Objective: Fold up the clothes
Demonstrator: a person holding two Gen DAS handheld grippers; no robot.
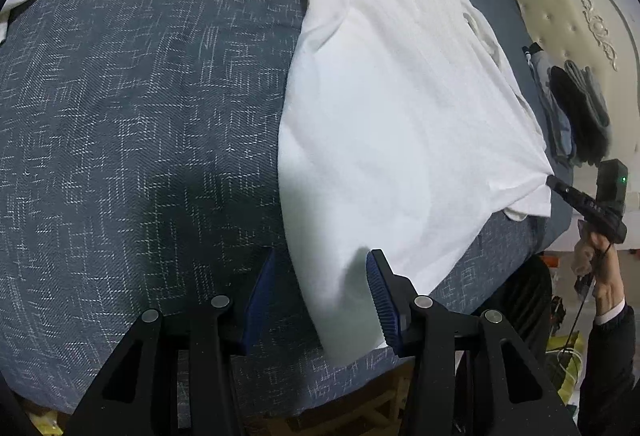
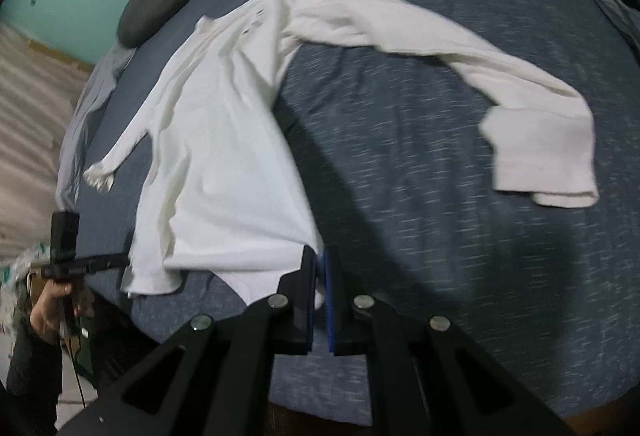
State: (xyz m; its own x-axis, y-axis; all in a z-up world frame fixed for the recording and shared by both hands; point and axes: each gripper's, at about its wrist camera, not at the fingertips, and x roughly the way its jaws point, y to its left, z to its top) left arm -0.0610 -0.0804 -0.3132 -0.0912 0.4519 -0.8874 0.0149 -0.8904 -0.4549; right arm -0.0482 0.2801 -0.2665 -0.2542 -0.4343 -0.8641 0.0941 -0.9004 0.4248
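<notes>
I see the white shirt (image 2: 224, 155) spread on the bed (image 2: 420, 195) near its front edge; my left gripper (image 1: 320, 296) straddles one hem corner, jaws apart, while my right gripper (image 2: 319, 300) pinches the other.

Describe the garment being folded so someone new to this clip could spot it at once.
Start at the dark blue bedspread covering the bed. Spread across it lies a white long-sleeved shirt, hem toward the grippers, one sleeve stretched far sideways. Unlike the darker folded clothes stacked by the headboard, it is white, unfolded, with tiny dark chest marks.

White long-sleeved shirt (image 1: 400, 107) on our bed (image 1: 140, 115).
Our left gripper (image 1: 320, 300) straddles its hem corner, jaws apart, at the bed's near edge.
</notes>
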